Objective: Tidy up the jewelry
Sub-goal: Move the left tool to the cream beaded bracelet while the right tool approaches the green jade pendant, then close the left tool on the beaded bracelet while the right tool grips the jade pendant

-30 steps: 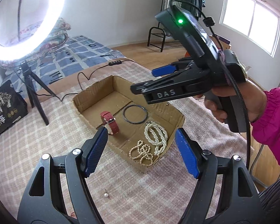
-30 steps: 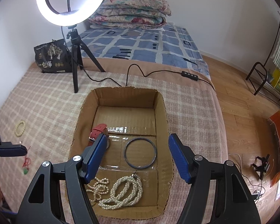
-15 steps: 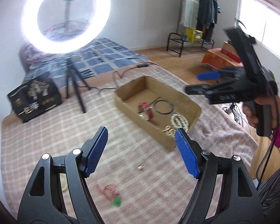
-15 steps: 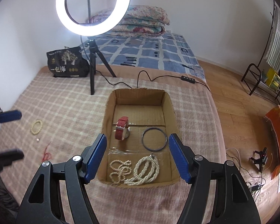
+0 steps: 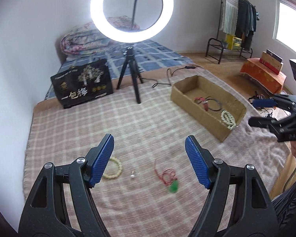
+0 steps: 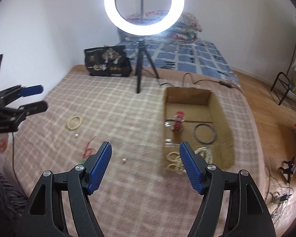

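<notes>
Swung away from the cardboard box [image 5: 208, 106] over the last second, both grippers, so the box now sits off to the right of the left gripper [image 5: 149, 158] and ahead-right of the right gripper [image 6: 145, 165], no longer dead ahead between the pads. Out on the checked blanket [image 5: 128, 122], loose pieces now in front of the left jaws instead.

Inside the box already: red-strap watch [image 6: 178, 121], dark bangle [image 6: 204, 133], pearl strands [image 6: 189, 158].

Outside it, in order of size: cream bead bracelet [image 5: 113, 167], just behind the left-hand pad of the left gripper and partly hidden by it; red cord with green pendant [image 5: 168, 177], low between the pads and nearer the right-hand pad, lying roughly crosswise to the jaws; small pale bead [image 5: 132, 176], almost centred between the pads. A second small bead [image 6: 124, 160] just ahead between the right gripper's pads.

Left jaws spread wide, nothing between them. Right jaws spread too, nothing gripped.

Nearer to bracelet, cord and centred bead: the left gripper, likely the one to descend. Bracelet probably needing a small shift toward the left-hand pad's side first.
</notes>
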The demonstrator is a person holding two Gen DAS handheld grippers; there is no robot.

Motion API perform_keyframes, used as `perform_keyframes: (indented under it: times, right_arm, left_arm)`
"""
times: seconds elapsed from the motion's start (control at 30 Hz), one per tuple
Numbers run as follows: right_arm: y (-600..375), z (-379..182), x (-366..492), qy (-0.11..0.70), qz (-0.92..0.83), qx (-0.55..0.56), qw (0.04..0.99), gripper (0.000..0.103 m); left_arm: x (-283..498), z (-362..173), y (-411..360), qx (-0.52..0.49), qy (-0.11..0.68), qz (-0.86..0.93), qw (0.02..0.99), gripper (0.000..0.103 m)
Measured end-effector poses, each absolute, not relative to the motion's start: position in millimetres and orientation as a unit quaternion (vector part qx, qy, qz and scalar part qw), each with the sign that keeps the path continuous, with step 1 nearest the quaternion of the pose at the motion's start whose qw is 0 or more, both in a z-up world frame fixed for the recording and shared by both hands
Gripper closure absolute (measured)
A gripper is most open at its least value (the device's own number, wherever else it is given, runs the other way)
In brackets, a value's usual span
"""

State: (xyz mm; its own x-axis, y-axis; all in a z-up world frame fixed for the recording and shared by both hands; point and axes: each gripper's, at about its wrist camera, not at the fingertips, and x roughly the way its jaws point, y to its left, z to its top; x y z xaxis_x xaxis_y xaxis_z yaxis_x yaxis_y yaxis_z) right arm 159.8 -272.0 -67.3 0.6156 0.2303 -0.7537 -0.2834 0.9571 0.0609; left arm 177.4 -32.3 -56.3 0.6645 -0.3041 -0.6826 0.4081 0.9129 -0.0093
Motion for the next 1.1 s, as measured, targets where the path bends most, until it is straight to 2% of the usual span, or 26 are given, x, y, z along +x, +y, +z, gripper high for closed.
perform_keyframes:
  times: [0.27,0.5,0.9,1.03,1.1]
  right_arm:
    - [-222.6,-109.5,151.0,0.446,0.183,-0.032,0.876,0.032]
    - [-194.6,-148.0,147.7,0.481,0.201,-0.037,0.853,0.032]
    - [-167.3,-180.8,159.3,0.5,0.234,-0.021,0.833,0.032]
    - [-160.3,-189.3,163.9,0.513,0.24,-0.019,0.824,0.033]
    - [-156.4,-191.9,166.5,0.518,0.248,-0.016,0.819,0.038]
  left_arm:
    - [189.2,-79.4,10.2,0.055,0.384,-0.15,0.909,0.026]
    - [213.4,-104.6,51.8,-0.013,0.43,-0.12,0.895,0.026]
    - [245.6,-154.6,66.8,-0.038,0.5,-0.09,0.86,0.026]
    - [255.1,-170.8,66.9,-0.045,0.526,-0.087,0.845,0.036]
    - [258.4,-175.8,68.4,-0.046,0.531,-0.085,0.842,0.037]
